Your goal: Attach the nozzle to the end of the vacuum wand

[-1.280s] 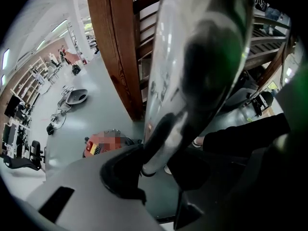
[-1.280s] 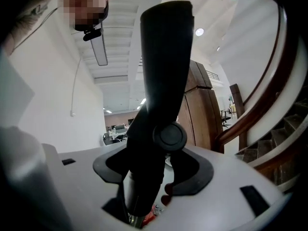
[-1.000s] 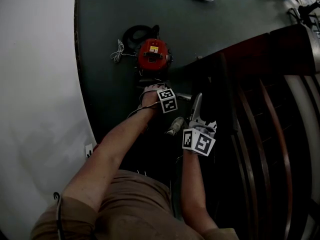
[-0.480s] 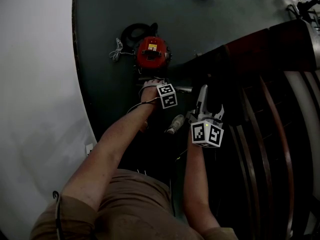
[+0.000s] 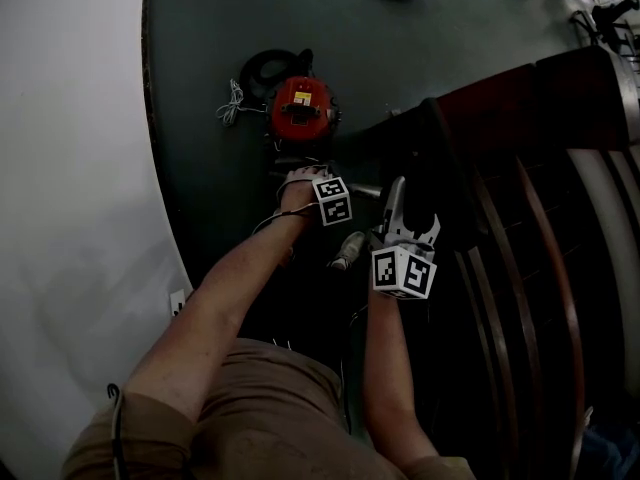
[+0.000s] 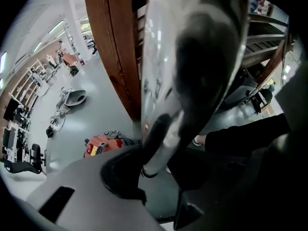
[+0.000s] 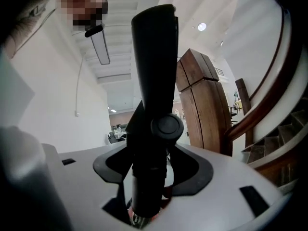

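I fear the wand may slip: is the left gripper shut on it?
Shut: the left gripper has its fingers clamped on the chrome wand.

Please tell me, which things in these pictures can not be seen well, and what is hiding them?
- Left gripper view: the wand's upper end, cut off by the top edge.
- Right gripper view: the nozzle's lower end, sunk behind the right gripper's body.
- Head view: whether wand and nozzle touch; darkness and the right gripper hide it.
- Head view: the red vacuum cleaner's label, too small.
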Demonstrator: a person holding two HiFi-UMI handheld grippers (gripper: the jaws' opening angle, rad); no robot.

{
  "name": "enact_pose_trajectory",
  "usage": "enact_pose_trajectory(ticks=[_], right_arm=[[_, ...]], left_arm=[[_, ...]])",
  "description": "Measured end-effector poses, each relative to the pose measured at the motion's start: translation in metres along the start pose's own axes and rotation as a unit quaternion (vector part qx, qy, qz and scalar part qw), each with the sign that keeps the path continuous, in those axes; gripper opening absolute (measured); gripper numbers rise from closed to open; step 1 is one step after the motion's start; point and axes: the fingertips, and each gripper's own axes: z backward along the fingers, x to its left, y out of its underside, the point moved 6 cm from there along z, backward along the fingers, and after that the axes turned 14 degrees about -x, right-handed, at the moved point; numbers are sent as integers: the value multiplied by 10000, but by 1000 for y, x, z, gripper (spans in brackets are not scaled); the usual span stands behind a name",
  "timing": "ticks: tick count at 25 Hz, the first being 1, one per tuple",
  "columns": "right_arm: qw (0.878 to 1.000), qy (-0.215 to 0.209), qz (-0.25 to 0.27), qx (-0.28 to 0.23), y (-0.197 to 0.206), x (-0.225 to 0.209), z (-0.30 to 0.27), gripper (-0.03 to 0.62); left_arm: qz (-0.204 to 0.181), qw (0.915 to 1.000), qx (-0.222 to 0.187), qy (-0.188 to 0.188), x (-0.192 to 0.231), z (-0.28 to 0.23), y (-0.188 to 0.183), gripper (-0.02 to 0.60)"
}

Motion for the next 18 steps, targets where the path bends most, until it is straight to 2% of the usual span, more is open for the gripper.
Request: enact_pose_trajectory(ticks=[2,3,7,14,17,18], right_arm=[[9999,34,-111,-35,10,-2,4,230],[9998,96,-165,8,14,-3,6,198],[9983,319,-447,169,13,-15,6,195],[9982,102,-524,268,15,-28,4,195],[9975,161,-625,281,16,-44,9,195],[9973,179,-656,280,17,-49,11,195]], left_arm=[[72,10000,-23,-30,1,-1,0,153],[131,9999,-32,-49,1,-1,0,153],[72,9999,-78,-56,0,-5,-8,155],[118,9997,27,189,-1,-13,-13,155],[-174,9987,19,481,-6,-24,-22,156],[-305,9980,-33,553,-6,-27,-25,178]])
